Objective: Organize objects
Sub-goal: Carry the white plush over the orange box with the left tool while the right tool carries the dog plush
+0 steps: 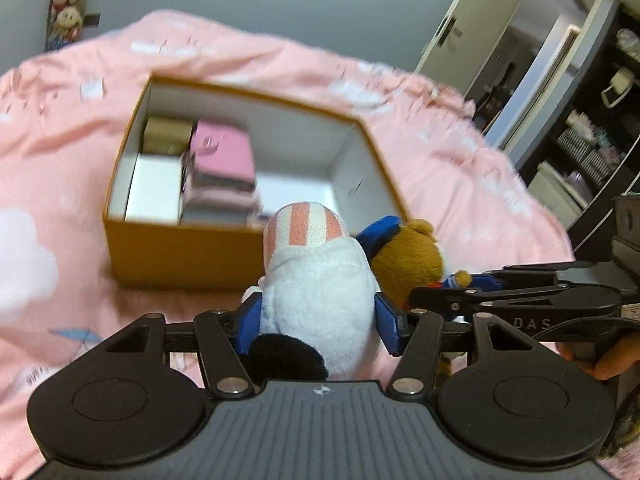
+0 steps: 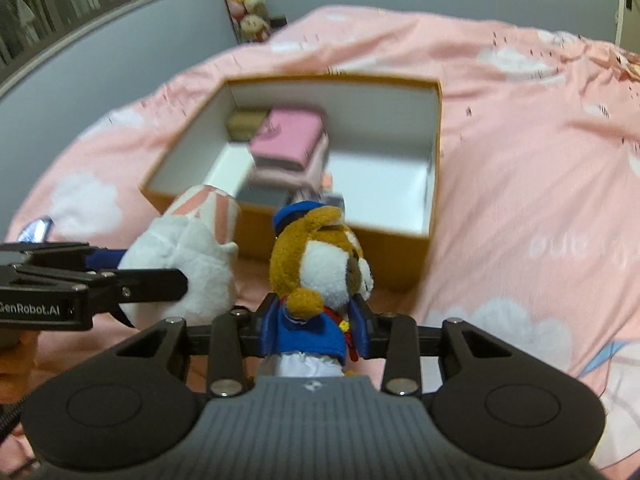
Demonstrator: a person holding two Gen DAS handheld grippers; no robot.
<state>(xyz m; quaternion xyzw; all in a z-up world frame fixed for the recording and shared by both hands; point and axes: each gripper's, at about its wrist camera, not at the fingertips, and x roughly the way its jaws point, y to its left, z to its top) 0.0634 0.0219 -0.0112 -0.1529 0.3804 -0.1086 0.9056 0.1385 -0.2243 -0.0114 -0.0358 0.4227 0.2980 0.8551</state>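
My left gripper [image 1: 318, 314] is shut on a white plush toy [image 1: 320, 280] with pink-striped ears, held above the bed just short of the orange box [image 1: 180, 254]. My right gripper [image 2: 316, 318] is shut on a brown bear plush [image 2: 320, 264] in a blue sailor outfit, held beside the white plush [image 2: 180, 252]. The bear also shows in the left wrist view [image 1: 408, 260]. The open orange box [image 2: 400, 256] has white inner walls and holds a stack of pink boxes [image 2: 288, 140], a tan box [image 2: 246, 120] and a white box [image 1: 154, 188]; its right half is bare.
A pink bedspread [image 2: 540, 160] with white clouds covers the bed under everything. A strip of plush toys [image 2: 248, 4] hangs on the grey wall behind. Dark shelves [image 1: 600, 128] and a doorway stand at the right in the left wrist view.
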